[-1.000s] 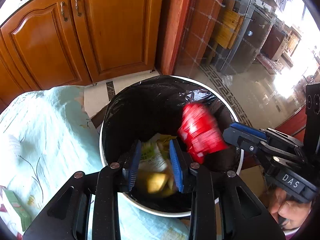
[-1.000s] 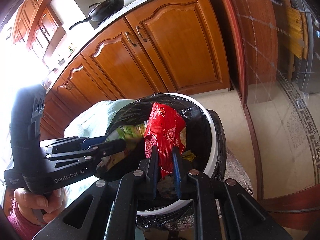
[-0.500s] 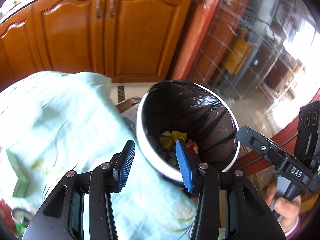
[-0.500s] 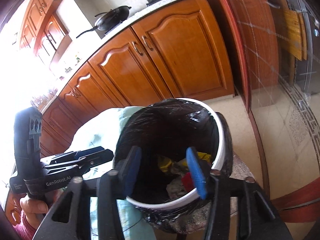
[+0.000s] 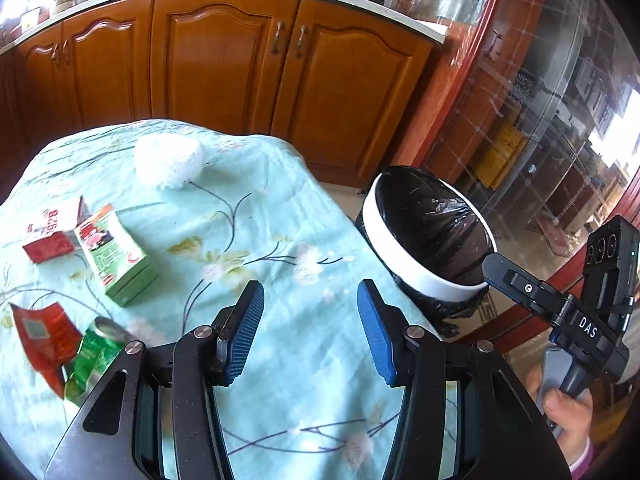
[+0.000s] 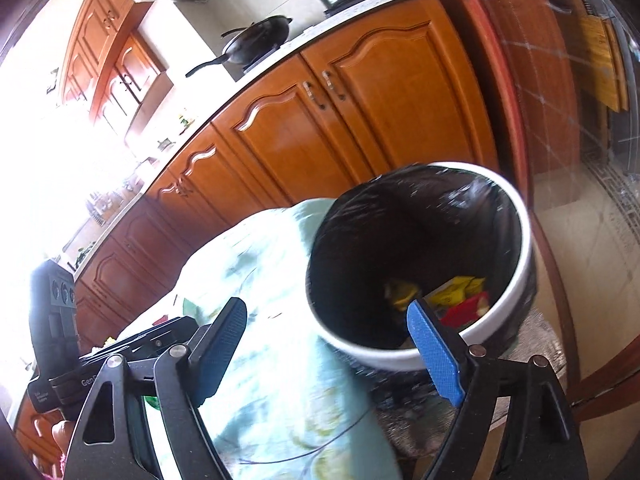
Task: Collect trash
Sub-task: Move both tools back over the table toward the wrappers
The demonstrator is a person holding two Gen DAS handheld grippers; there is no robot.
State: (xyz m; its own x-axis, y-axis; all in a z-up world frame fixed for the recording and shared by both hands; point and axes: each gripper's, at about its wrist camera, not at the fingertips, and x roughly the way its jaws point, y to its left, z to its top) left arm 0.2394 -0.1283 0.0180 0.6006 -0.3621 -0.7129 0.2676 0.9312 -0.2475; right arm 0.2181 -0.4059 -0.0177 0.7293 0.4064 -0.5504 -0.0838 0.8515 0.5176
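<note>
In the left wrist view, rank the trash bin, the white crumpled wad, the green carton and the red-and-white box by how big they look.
Largest to smallest, as they appear:
1. trash bin
2. green carton
3. white crumpled wad
4. red-and-white box

The carton and the wad look close in size, and the wad lies farther from the camera, so that pair is unsure.

Left of the left gripper [image 5: 310, 332], its frame hides part of the crushed green can [image 5: 96, 350], and beyond the right gripper [image 6: 326, 354] the tablecloth [image 6: 260, 264] blurs.

Aqua floral tablecloth [image 5: 280, 216]; white-rimmed, black-lined bin [image 5: 404, 256]; seemingly green can [image 5: 96, 350].
</note>
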